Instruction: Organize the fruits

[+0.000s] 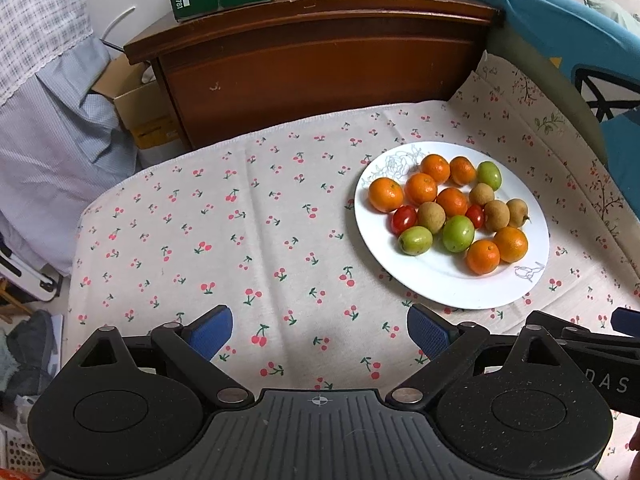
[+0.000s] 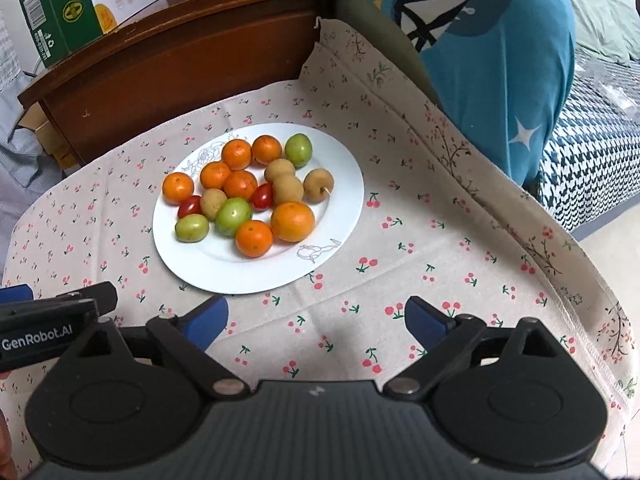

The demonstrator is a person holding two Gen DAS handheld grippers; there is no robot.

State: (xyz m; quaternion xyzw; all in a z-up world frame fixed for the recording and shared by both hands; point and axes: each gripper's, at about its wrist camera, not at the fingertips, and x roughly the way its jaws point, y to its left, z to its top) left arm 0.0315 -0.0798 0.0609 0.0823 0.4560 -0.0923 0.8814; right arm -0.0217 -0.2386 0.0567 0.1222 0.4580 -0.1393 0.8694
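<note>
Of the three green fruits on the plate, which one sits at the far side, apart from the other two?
The green fruit at the plate's far edge, beside an orange. The other two greens lie on the near side, by the cherry tomatoes.

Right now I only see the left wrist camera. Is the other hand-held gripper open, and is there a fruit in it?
Observer: The right hand-held gripper is open. Only the cherry-print cloth shows between its fingers, no fruit.
Operator: What's past the blue cushion?
Observer: A bed cover in a dark-and-white houndstooth check.
Operator: Is there anything on the cushion I can't see?
Observer: A white star, low on its side.
</note>
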